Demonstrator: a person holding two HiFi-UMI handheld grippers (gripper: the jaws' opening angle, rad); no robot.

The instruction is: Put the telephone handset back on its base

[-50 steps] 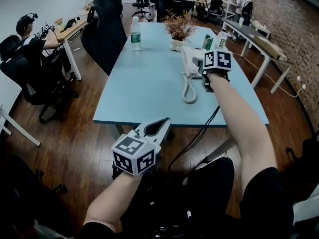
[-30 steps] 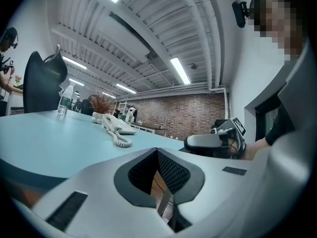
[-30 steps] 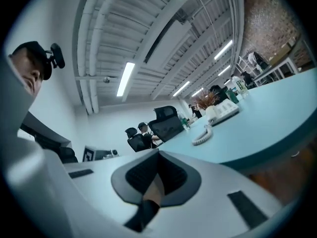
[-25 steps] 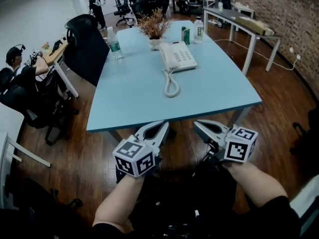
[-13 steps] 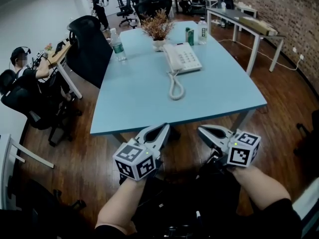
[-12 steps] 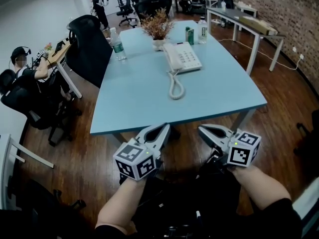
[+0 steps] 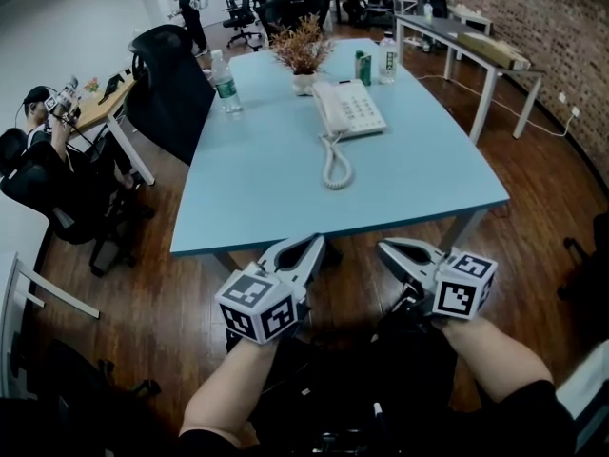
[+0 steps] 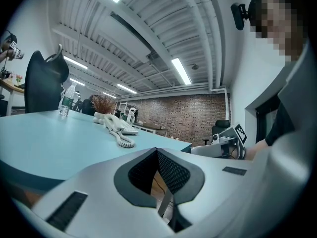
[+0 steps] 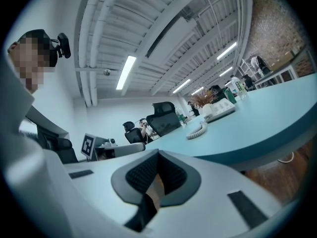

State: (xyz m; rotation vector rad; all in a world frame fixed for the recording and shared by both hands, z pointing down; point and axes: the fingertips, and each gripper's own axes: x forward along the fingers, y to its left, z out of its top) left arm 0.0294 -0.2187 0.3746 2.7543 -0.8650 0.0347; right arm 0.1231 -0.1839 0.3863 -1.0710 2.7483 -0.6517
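The white telephone (image 7: 352,109) sits on the far half of the light blue table (image 7: 266,188), and its handset (image 7: 324,110) lies along the left side of the base. Its coiled cord (image 7: 335,166) trails toward me. Both grippers hover low in front of the table's near edge, far from the phone. My left gripper (image 7: 312,244) is shut and holds nothing; my right gripper (image 7: 384,248) is shut too, also with nothing in it. The left gripper view shows the telephone (image 8: 117,125) far off, and the right gripper view shows the telephone (image 9: 221,109) small across the table.
A potted dry plant (image 7: 302,57), a water bottle (image 7: 223,84), a green can (image 7: 363,67) and another bottle (image 7: 385,58) stand at the table's far end. A black office chair (image 7: 171,79) is at the left. A seated person (image 7: 43,136) is further left. More desks (image 7: 476,50) stand at right.
Two seconds ago my right gripper was out at the telephone; it has since drawn back to beside the left gripper. Over the last half second, only slight shift of view.
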